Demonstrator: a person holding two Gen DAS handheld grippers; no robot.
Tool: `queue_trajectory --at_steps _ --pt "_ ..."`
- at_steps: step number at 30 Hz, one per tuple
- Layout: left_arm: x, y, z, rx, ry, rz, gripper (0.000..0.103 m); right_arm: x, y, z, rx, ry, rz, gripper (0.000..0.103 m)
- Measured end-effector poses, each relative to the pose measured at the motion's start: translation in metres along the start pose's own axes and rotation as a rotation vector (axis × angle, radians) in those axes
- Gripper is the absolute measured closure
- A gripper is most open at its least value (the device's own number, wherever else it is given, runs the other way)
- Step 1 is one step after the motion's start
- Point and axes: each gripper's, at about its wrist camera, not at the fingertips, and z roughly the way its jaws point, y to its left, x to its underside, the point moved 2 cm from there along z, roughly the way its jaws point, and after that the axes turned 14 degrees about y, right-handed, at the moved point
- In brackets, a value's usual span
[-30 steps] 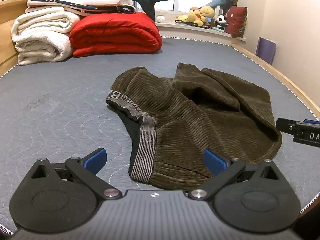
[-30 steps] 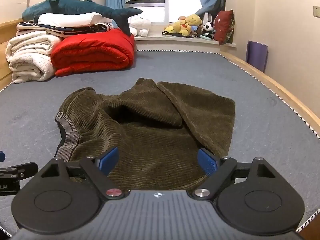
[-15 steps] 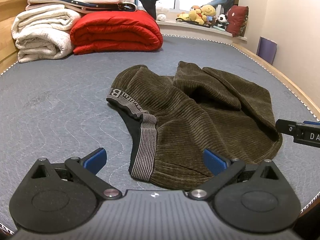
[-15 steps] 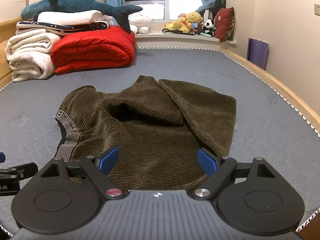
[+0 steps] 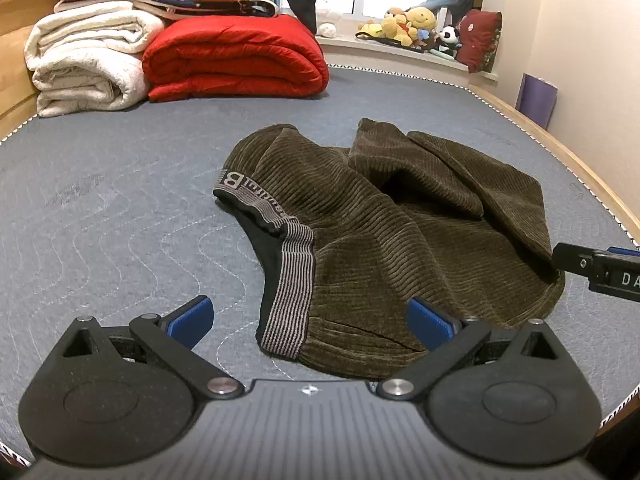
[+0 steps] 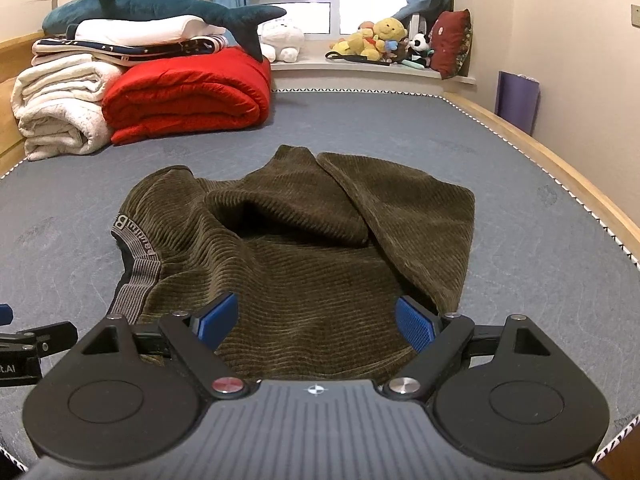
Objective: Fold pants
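Note:
Olive-brown corduroy pants (image 5: 400, 232) (image 6: 312, 256) lie bunched on the grey mattress, with a grey striped waistband (image 5: 290, 288) (image 6: 134, 280) at their left side and the legs folded over at the far right. My left gripper (image 5: 310, 318) is open and hovers over the near waistband corner with nothing held. Over the near hem hangs my right gripper (image 6: 316, 320), open too and empty. Part of the right gripper shows at the right edge of the left wrist view.
A red quilt (image 5: 236, 56) (image 6: 188, 92), white blankets (image 5: 84, 60) (image 6: 60, 108) and a plush shark (image 6: 160, 8) are stacked at the far left. Stuffed toys (image 6: 376, 40) sit on the window ledge. A wooden bed rail (image 6: 560, 176) runs along the right.

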Motion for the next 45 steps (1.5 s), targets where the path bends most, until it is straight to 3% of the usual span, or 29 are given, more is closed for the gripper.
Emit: queue_trajectory --at_steps 40,45 --pt "0.0016 0.0005 0.0047 0.020 0.023 0.002 0.000 0.0004 0.0069 0.0023 0.001 0.012 -0.033 0.016" --pt "0.0016 -0.0005 0.0058 0.021 0.026 0.007 0.000 0.0008 0.0085 0.0029 0.004 0.013 -0.040 0.020"
